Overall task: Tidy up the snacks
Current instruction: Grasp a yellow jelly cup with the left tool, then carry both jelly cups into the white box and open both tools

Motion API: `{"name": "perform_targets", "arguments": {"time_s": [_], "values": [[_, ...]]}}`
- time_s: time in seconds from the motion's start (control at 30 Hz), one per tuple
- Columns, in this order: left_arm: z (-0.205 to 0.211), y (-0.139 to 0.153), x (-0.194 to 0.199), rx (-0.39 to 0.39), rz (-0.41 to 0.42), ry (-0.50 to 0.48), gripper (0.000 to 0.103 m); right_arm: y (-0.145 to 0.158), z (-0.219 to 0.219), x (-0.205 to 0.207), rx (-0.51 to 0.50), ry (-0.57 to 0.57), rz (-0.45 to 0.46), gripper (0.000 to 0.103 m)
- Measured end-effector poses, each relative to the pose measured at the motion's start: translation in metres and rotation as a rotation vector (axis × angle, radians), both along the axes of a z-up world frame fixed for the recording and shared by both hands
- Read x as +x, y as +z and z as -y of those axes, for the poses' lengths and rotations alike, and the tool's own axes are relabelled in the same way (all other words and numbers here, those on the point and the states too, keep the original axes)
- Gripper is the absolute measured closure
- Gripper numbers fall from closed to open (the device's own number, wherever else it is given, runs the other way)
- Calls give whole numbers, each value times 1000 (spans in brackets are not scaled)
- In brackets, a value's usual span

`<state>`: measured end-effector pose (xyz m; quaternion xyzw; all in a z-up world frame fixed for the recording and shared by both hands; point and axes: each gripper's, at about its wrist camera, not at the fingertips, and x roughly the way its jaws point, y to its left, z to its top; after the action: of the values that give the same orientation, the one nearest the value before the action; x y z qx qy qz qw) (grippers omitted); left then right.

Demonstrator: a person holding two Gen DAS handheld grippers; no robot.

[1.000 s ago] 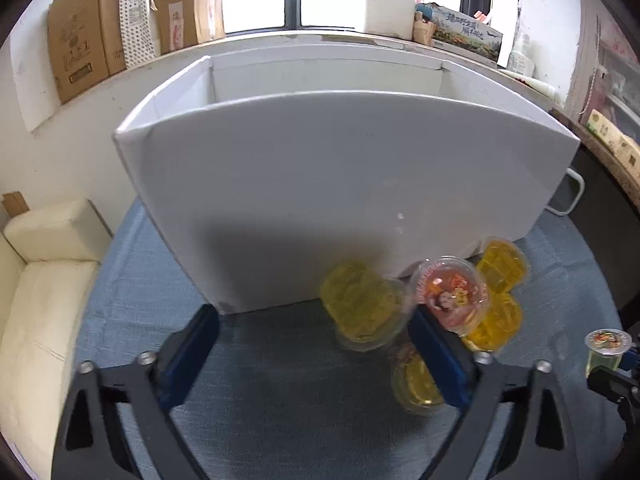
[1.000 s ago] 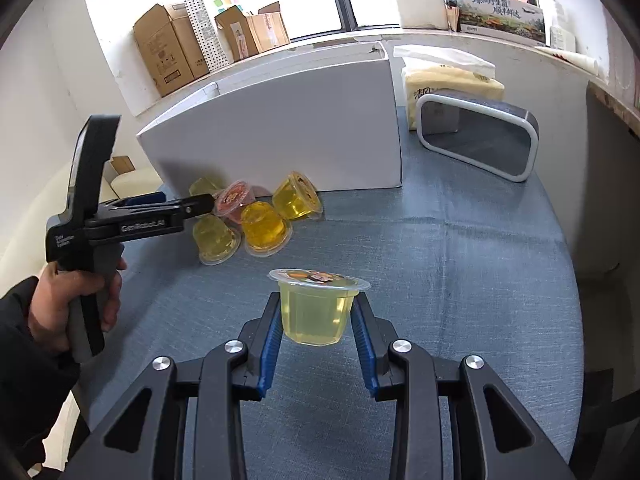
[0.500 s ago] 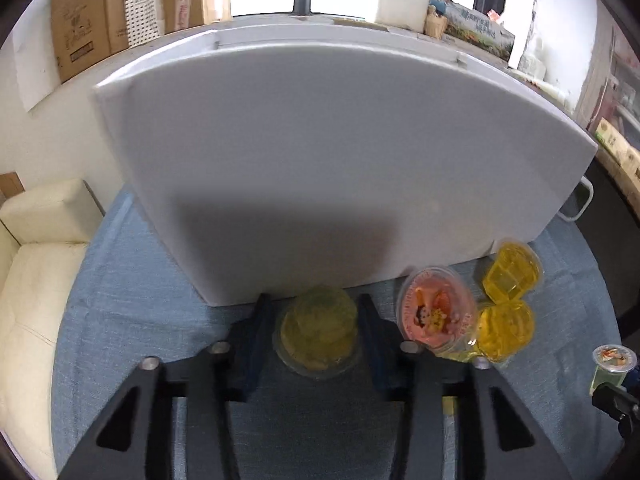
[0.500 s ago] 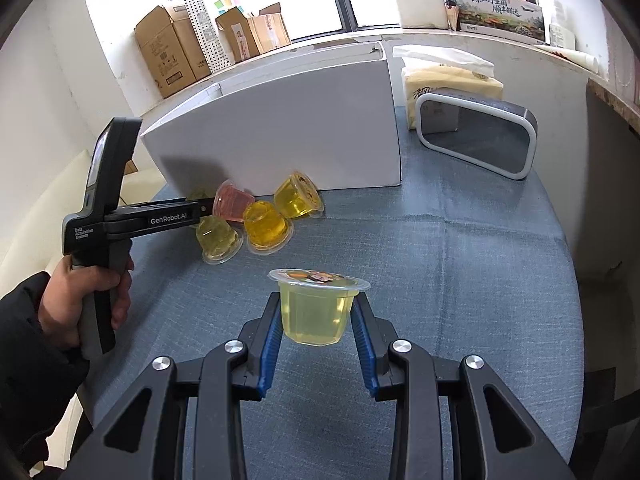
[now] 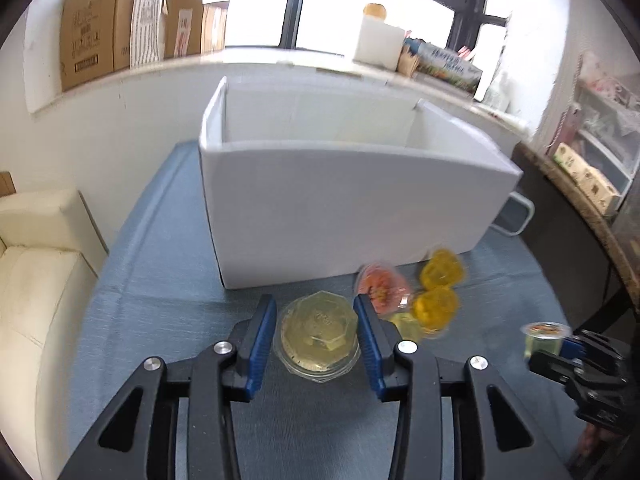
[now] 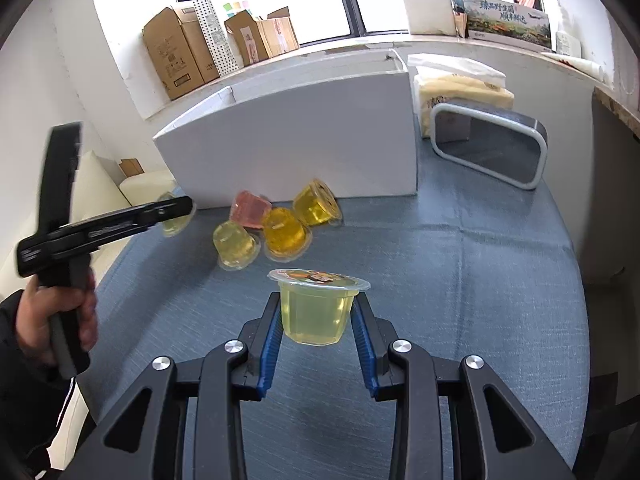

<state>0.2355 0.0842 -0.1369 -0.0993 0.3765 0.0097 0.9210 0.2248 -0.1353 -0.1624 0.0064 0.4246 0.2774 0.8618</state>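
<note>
My left gripper (image 5: 316, 334) is shut on a pale yellow jelly cup (image 5: 318, 338), bottom toward the camera, held above the blue cloth in front of the open white box (image 5: 340, 216). My right gripper (image 6: 316, 320) is shut on an upright pale yellow jelly cup (image 6: 316, 308) with a printed lid, held over the cloth. Several jelly cups lie on the cloth by the box: a pink one (image 6: 250, 210), orange ones (image 6: 286, 230) (image 6: 316, 204) and a pale one (image 6: 234, 244). The left gripper with its cup (image 6: 174, 220) shows in the right wrist view.
A grey-and-white framed mirror-like object (image 6: 490, 146) and a tissue pack (image 6: 460, 88) stand right of the box. Cardboard boxes (image 6: 180, 54) line the window sill. A cream sofa (image 5: 36, 276) lies left of the round table.
My left gripper closed on the pale jelly cup by the box, then lifted it and drew back from the box. My right gripper kept holding its cup still.
</note>
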Motion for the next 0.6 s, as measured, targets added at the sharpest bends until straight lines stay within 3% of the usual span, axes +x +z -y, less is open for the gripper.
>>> {"name": "perform_targets", "arguments": {"time_s": [0.23, 0.6], "values": [[-8, 43, -23, -8, 82, -40, 59, 23, -20, 7, -3, 32, 48, 66], [-15, 96, 8, 9, 161, -78, 59, 87, -52, 52, 17, 47, 184, 66]]}}
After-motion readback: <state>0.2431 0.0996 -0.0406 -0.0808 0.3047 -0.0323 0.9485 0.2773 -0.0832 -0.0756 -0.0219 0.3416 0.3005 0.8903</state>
